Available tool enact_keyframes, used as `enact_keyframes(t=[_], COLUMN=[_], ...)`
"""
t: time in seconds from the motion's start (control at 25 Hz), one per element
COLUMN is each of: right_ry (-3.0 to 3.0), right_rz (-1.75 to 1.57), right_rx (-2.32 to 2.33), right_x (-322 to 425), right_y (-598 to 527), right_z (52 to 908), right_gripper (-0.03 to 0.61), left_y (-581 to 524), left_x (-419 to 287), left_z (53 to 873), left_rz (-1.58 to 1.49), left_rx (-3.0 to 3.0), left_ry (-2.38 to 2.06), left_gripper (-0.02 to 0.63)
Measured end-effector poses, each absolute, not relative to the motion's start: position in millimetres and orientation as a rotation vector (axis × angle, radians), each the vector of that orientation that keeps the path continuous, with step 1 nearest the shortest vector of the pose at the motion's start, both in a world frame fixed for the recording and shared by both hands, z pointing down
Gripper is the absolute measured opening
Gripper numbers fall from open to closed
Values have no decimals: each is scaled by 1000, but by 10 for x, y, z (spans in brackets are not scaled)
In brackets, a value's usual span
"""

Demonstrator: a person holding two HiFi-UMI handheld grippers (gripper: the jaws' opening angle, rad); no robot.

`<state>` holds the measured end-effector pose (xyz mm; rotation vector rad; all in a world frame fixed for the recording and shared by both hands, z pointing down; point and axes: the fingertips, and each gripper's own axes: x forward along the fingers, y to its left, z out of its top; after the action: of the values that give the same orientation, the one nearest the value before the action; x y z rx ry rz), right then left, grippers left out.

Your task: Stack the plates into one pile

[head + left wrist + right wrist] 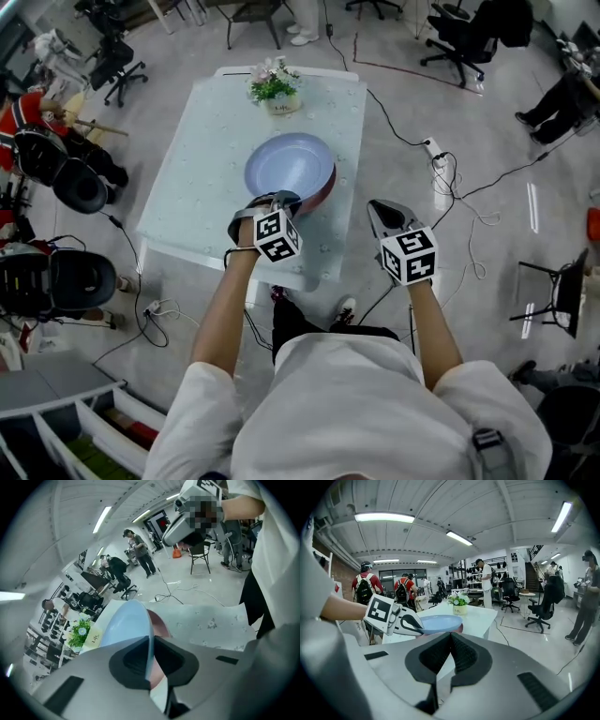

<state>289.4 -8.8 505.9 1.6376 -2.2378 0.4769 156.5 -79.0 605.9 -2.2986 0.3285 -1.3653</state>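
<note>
The left gripper (277, 199) is clamped on the near rim of the blue plate (289, 164), with the rim pinched between its jaws. The blue plate sits over a red plate (325, 187) in the middle of the table (202, 187); whether the two touch is hard to tell. A small flower pot (274, 86) stands at the far edge. The right gripper (386, 217) hangs beside the table's right edge, over the floor, with its jaws pressed together and nothing between them.

My left jaws pinch the pale blue plate (289, 164) by its rim, level over the dark red plate (325, 188) on the table (206, 150).
</note>
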Motion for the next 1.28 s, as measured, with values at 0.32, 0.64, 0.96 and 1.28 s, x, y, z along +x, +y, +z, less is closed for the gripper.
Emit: enact_keyframes(t=[0.32, 0.64, 0.96, 1.28], right_ry=[-2277, -2339, -2423, -2412], right_rz=[443, 432, 297, 88], right_rx=[1606, 1625, 1559, 1566], right_x=[2965, 2960, 2766, 2510], right_y=[141, 81, -153, -559], right_z=[4982, 4801, 4326, 3570], right_gripper=[14, 14, 14, 14], left_y=[-720, -731, -908, -1216], left_x=[1621, 1475, 1030, 471], left_z=[6421, 6130, 5262, 3938], left_rz=[-1552, -1491, -1023, -468], left_rx=[-2363, -2457, -2770, -2831], left_ry=[278, 437, 917, 1210], left_gripper=[67, 140, 32, 20])
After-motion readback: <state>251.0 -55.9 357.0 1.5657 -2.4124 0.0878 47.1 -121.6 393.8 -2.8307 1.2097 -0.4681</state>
